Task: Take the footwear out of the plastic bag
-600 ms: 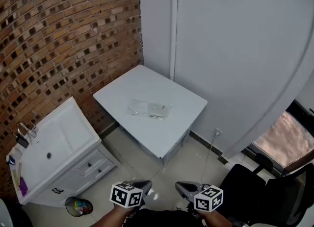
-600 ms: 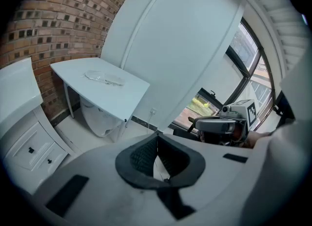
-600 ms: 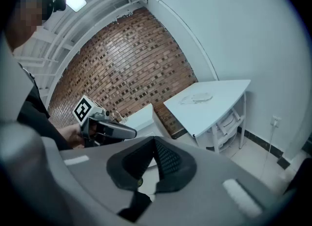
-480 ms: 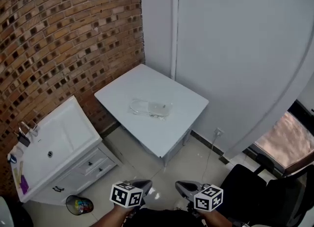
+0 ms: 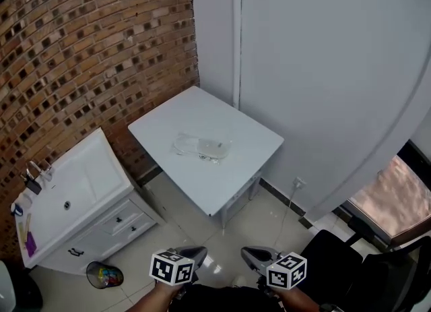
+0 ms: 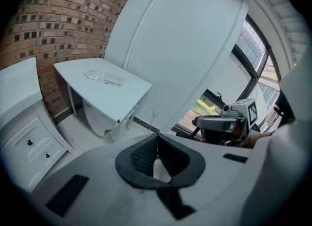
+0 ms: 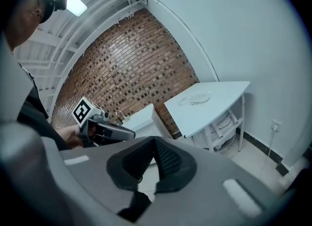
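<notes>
Brick wall [image 5: 81,48] on the left, plain white walls behind. A white table [image 5: 249,162] stands in the corner; the plastic bag [image 5: 202,147] lies flat near its centre, contents pale and indistinct. Left gripper [image 5: 195,254] and right gripper [image 5: 250,255]: jaws fully closed, empty, well apart from the table.

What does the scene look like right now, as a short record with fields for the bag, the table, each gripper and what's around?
plastic bag: lying flat near the middle of the table, something pale inside, too small to detail
table: white, square, beside the brick wall
left gripper: jaws together, empty, well short of the table
right gripper: jaws together, empty, beside the left one
nearby: white sink cabinet left of the table, small bin on the floor
task: not begun, bag untouched
</notes>
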Available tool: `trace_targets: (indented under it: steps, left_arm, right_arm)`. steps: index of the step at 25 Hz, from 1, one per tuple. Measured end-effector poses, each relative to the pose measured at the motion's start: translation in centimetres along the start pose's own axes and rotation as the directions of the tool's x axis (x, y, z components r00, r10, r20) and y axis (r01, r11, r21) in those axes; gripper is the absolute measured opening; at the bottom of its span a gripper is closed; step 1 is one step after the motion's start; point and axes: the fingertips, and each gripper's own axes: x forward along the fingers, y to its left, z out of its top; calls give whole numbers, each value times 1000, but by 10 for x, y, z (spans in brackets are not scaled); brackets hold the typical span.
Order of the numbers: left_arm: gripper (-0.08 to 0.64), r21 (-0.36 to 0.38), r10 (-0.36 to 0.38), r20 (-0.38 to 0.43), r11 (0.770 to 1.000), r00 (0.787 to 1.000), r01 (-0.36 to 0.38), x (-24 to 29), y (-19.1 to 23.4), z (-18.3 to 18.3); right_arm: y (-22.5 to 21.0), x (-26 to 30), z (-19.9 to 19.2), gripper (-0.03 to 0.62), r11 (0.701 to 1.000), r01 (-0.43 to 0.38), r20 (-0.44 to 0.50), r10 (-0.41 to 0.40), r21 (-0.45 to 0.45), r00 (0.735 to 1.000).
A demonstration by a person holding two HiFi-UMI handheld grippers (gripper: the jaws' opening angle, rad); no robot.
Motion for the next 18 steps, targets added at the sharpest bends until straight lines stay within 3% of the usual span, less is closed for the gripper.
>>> trace_targets:
  steps: [10,18]
  left_arm:
    - [8,43,15,-5,999,1000,-14,51,-52,5]
    - [8,20,68,-4,997,998,-68,49,-25,28]
  right_arm:
    - [-43,-34,-4,2,1000,-26,-41,25,-10,999]
    - [-56,-14,7,2,999,-48,-43,47,-5,998]
